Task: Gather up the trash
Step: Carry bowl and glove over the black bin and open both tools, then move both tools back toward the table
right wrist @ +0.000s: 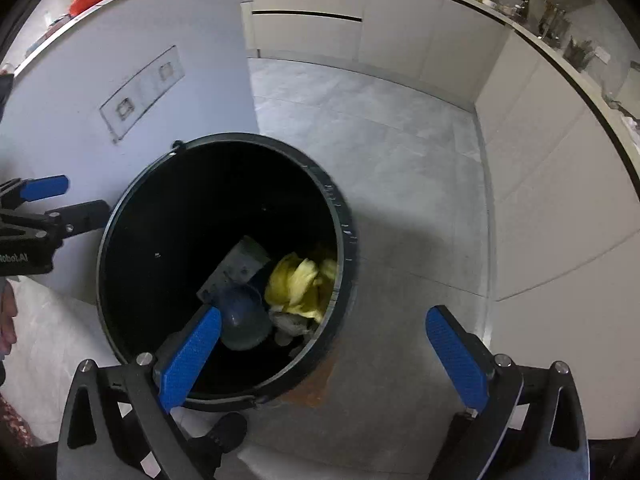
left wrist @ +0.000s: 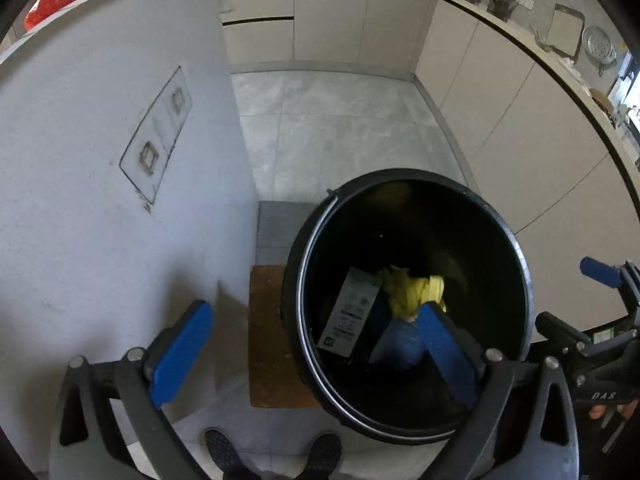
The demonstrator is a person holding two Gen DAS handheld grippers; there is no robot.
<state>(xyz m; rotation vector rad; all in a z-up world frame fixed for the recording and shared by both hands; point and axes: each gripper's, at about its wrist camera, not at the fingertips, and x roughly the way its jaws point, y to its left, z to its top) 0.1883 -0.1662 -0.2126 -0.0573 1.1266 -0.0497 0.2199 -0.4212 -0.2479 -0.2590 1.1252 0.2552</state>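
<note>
The trash sits at the bottom of the black bin (left wrist: 408,304): yellow peel (left wrist: 416,290) that looks like banana skin, a grey printed carton (left wrist: 352,312) leaning on its side against it, a bluish rounded plastic thing (right wrist: 242,318) just in front, and something pale and crumpled (right wrist: 290,324) tucked under the peel. The bin stands on the grey tiled floor (left wrist: 340,120) with its near edge over a brown board (left wrist: 268,340), close beside the white end panel (left wrist: 120,160) of a counter. Both tools hang over its mouth, tilted steeply down into it. The left gripper (left wrist: 316,354) is spread wide with nothing between its blue pads, one finger over the bin's inside and the other out over the white panel; the right gripper (right wrist: 324,356) is likewise fully released and empty, one pad over the rim and the other above bare floor. To my eye the dropping-in step is just done for this load. The next move would be to lift both tools clear of the rim without knocking it and go looking for whatever rubbish is left, perhaps on the counter top where a red bag (left wrist: 64,0) lies, though I cannot tell if that is trash
</note>
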